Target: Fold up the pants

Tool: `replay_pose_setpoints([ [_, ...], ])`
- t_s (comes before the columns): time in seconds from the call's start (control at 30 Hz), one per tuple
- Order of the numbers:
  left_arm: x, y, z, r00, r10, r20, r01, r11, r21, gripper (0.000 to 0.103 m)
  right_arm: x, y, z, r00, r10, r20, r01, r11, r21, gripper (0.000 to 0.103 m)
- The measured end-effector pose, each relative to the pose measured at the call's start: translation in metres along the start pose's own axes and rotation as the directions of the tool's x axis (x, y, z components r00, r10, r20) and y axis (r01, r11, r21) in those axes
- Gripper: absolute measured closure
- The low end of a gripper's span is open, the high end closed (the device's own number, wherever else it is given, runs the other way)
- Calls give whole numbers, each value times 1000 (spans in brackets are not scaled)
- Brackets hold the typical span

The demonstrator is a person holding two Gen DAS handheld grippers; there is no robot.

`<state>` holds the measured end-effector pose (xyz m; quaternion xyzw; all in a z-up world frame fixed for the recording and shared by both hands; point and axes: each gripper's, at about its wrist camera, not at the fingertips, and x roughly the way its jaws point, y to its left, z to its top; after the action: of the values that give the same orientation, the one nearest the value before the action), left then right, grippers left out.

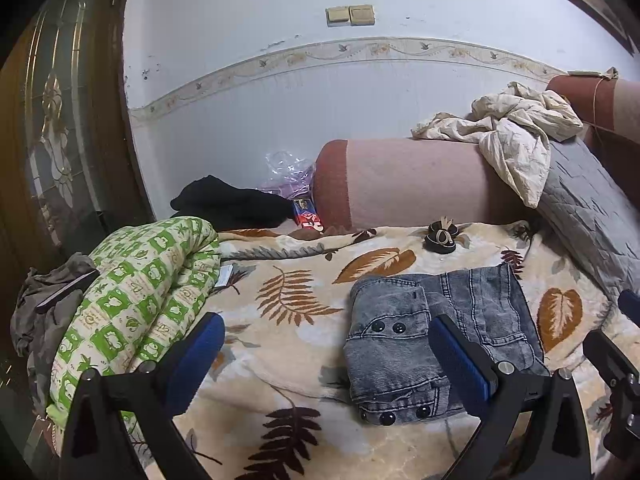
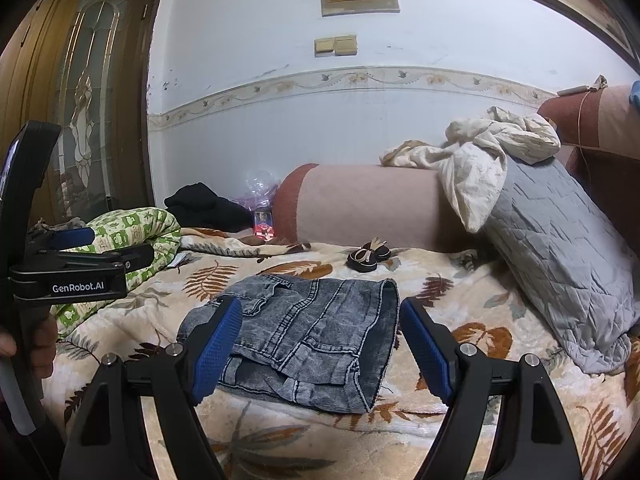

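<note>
Grey-blue washed denim pants lie folded into a compact bundle on the leaf-print blanket, with black snap buttons showing along the left and front edges. My left gripper is open just in front of the bundle. Its right pad overlaps the denim in the picture, and its left pad is over the blanket. In the right wrist view the pants appear between the wide-open fingers of my right gripper, whose pads stand clear of the cloth. The left gripper shows at the left, held by a hand.
A rolled green-patterned quilt lies at the left, a black garment behind it. A pink bolster, a crumpled cream cloth and a grey pillow line the back and right. A small dark bowed item sits beyond the pants.
</note>
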<state>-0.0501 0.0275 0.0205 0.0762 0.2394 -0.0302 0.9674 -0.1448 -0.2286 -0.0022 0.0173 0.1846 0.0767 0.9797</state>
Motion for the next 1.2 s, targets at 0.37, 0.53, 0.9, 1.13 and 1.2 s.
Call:
replay_pose_setpoints([
  [0.37, -1, 0, 0, 1000, -5, 0, 5, 1000, 2, 0, 0, 1, 0, 1000, 3, 5, -3, 1000, -12, 21],
  [0.53, -1, 1, 0, 1000, -4, 2, 4, 1000, 2, 0, 0, 2, 0, 1000, 8, 4, -8, 1000, -17, 21],
  [0.9, 0, 8, -4, 1000, 3, -6, -3, 1000, -5, 0, 23, 17, 7, 998, 54, 12, -54, 998, -35, 21],
  [1.13, 5, 16, -7, 1000, 12, -17, -12, 1000, -16, 0, 43, 28, 7, 996, 93, -11, -94, 995, -40, 21],
  [1.2, 6, 18, -7, 1000, 8, -14, -9, 1000, -22, 0, 43, 32, 6, 994, 105, -14, -106, 993, -56, 21],
])
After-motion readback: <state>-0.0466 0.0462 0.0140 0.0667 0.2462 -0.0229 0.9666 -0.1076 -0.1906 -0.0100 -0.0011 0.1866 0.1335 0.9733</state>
